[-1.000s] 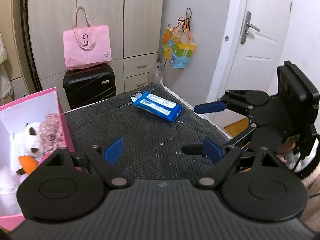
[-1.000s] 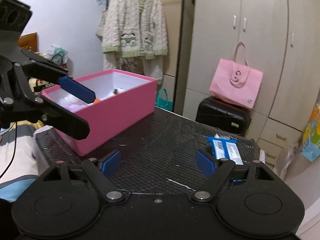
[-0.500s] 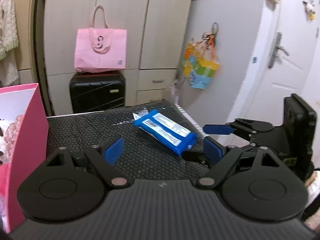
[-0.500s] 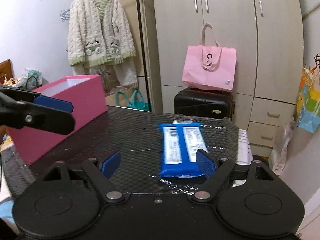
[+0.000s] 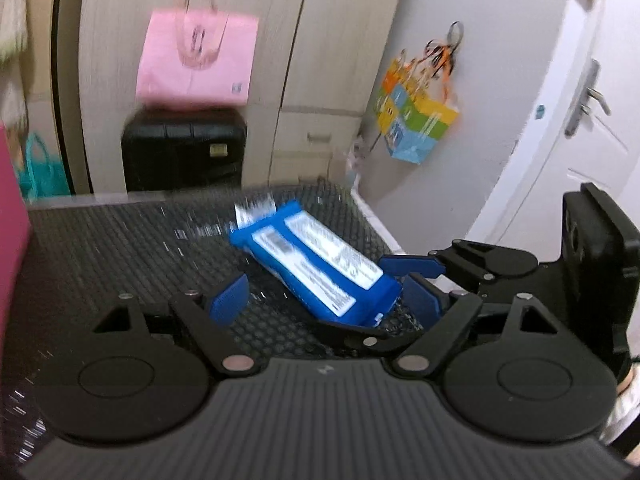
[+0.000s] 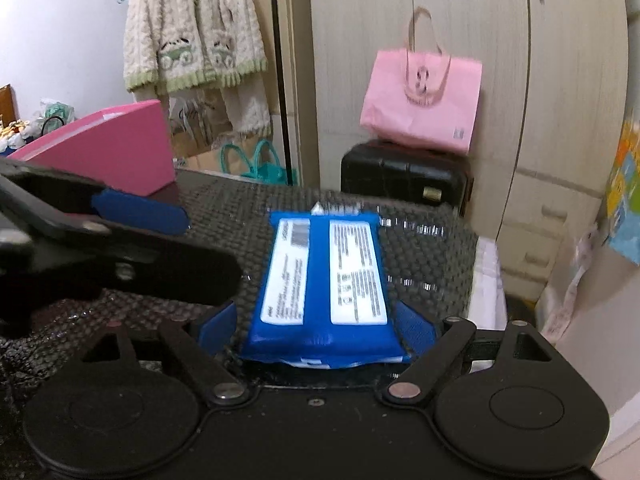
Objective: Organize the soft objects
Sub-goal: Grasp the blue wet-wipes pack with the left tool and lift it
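A blue soft pack of wipes [image 6: 324, 280] lies on the black mesh-covered table [image 6: 432, 248]. My right gripper [image 6: 316, 326] is open, with its blue fingers on either side of the pack's near end. In the left wrist view the pack [image 5: 316, 264] lies between my open left gripper [image 5: 324, 304] and the right gripper [image 5: 412, 276], which comes in from the right. A pink box [image 6: 108, 152] stands at the table's far left; its inside is hidden.
A black suitcase [image 6: 404, 176] with a pink tote bag [image 6: 420, 104] on it stands behind the table by the wardrobe. A colourful bag [image 5: 416, 124] hangs on the wall near the white door [image 5: 580, 140]. A cardigan [image 6: 192, 28] hangs at the back left.
Both grippers have moved forward toward the wipes pack. The right gripper's fingers now straddle its near end. The pink box has slid out to the left edge of both views.
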{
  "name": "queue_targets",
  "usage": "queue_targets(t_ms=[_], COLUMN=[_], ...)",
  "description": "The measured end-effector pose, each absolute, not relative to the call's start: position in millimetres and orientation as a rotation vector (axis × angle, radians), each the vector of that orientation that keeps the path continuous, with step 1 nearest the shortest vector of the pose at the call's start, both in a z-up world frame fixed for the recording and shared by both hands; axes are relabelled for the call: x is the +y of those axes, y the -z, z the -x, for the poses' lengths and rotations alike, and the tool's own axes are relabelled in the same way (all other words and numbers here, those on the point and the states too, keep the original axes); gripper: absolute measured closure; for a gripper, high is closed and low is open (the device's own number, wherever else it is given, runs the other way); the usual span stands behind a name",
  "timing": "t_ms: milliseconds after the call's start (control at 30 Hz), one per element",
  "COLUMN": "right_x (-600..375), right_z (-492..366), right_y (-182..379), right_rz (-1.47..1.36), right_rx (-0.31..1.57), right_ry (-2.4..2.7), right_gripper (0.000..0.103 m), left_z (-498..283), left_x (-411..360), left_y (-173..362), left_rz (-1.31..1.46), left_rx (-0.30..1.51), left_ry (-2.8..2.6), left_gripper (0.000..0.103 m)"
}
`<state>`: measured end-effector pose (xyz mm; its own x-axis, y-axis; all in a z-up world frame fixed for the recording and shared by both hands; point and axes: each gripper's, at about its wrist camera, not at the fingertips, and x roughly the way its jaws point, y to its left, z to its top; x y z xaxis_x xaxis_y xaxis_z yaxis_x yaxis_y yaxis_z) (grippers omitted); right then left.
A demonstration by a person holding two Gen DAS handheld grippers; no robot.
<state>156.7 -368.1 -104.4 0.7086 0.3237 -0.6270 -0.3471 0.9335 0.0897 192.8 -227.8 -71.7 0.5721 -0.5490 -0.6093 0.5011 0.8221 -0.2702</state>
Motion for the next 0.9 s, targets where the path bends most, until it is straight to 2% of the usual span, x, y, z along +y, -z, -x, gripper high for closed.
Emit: queue_targets(t_ms=[133, 333, 400, 533, 700, 767, 900], right_x=[-370, -367, -367, -368, -369, -372, -369], right_z=[-159, -160, -161, -162, -161, -161, -156], right_y=[110, 110, 109, 108, 107, 105, 102], right_rz=[0.013, 0.029, 0.029, 0.028, 0.005, -0.042, -0.044], right_rx=[0.724, 0.731, 0.724, 0.719, 0.715, 0.712, 0.726], right_ry=[-0.38, -0.395, -0.386, -0.391, -0.379, -0.353, -0.336], right_gripper=[0.012, 0.012, 0.02, 0.023, 0.028, 0.034, 0.036], left_z=[-206, -218, -222, -225, -221, -221, -221], left_x=[-233, -240, -242, -248, -252, -253, -248], left_y=[92, 106, 107, 110, 110, 110, 108], left_rz=[0.143, 0.216, 0.233, 0.216, 0.17, 0.163, 0.207], left_rx=[0.836, 0.829, 0.827, 0.843, 0.834, 0.831, 0.863], left_ry=[0.609, 0.574, 0.558, 0.56, 0.546, 0.544, 0.569], left_gripper=[0.035, 0.043, 0.043, 0.053, 0.056, 0.055, 0.056])
